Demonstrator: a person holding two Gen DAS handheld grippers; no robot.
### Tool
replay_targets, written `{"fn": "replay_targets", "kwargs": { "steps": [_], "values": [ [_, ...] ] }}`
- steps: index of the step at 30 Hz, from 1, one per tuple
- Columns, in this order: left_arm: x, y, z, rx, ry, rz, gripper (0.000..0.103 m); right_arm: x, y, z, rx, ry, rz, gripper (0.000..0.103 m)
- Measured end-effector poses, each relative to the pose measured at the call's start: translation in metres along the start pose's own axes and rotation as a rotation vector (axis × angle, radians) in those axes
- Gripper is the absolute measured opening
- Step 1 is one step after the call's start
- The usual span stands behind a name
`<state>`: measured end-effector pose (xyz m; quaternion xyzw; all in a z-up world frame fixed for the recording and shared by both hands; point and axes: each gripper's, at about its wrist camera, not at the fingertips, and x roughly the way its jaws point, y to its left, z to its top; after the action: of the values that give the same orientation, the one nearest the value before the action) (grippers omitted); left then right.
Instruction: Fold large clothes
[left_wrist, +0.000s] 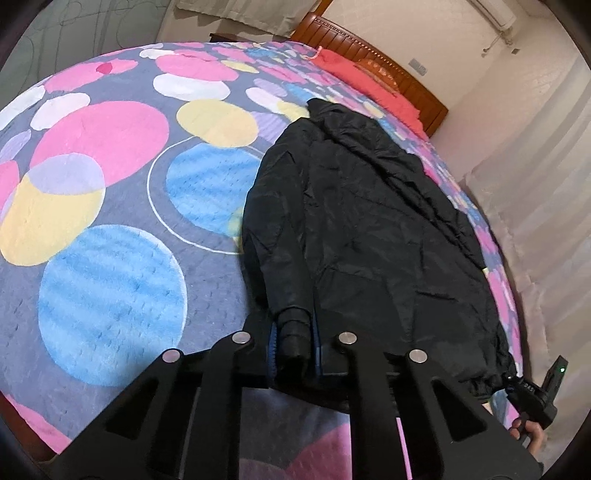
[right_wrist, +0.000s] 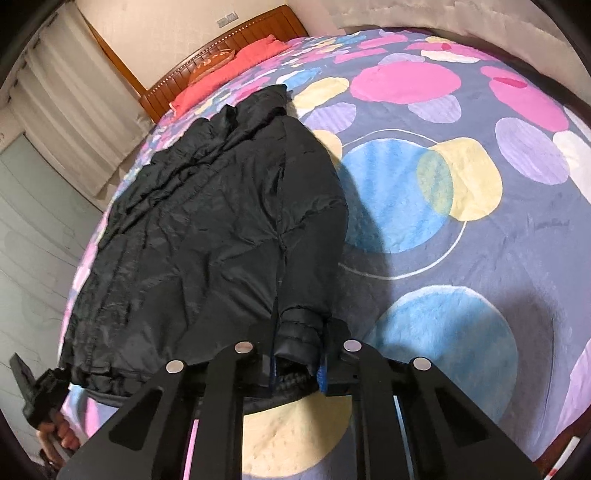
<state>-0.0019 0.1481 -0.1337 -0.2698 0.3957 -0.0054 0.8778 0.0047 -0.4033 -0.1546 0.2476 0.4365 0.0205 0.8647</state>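
A black padded jacket (left_wrist: 373, 229) lies lengthwise on a bed with a circle-patterned quilt (left_wrist: 103, 206), collar toward the headboard. It also shows in the right wrist view (right_wrist: 207, 221). My left gripper (left_wrist: 293, 343) is shut on a sleeve cuff (left_wrist: 291, 332) at the jacket's near hem. My right gripper (right_wrist: 297, 354) is shut on the other sleeve cuff (right_wrist: 299, 328) at the near hem. Each gripper also shows at the far hem corner in the other's view: the right one (left_wrist: 532, 391) and the left one (right_wrist: 40, 387).
A wooden headboard (left_wrist: 373, 55) and a red pillow (left_wrist: 365, 85) are at the far end of the bed. White curtains (right_wrist: 74, 103) hang beside the bed. The quilt (right_wrist: 461, 206) spreads wide beside the jacket.
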Motion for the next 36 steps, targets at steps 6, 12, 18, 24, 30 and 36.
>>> {"fn": "replay_targets", "kwargs": {
  "steps": [6, 12, 18, 24, 30, 36],
  "values": [
    [-0.026, -0.001, -0.005, 0.003, -0.014, -0.051, 0.012, -0.017, -0.003, -0.006, 0.031, 0.009, 0.063, 0.014],
    [-0.051, -0.002, 0.002, -0.041, -0.032, -0.13, 0.011, -0.032, -0.008, -0.004, 0.118, 0.027, 0.216, 0.013],
    [-0.066, -0.019, 0.033, -0.045, -0.078, -0.213, 0.011, -0.043, 0.011, 0.022, 0.148, 0.005, 0.369, 0.012],
    [-0.061, -0.042, 0.075, -0.029, -0.097, -0.279, 0.011, -0.04, 0.042, 0.066, 0.111, -0.019, 0.468, 0.011],
    [-0.037, -0.074, 0.137, 0.049, -0.151, -0.264, 0.011, -0.026, 0.072, 0.129, 0.07, -0.074, 0.496, 0.011],
    [0.008, -0.089, 0.208, 0.063, -0.168, -0.216, 0.011, 0.012, 0.086, 0.208, 0.086, -0.133, 0.46, 0.011]
  ]
}}
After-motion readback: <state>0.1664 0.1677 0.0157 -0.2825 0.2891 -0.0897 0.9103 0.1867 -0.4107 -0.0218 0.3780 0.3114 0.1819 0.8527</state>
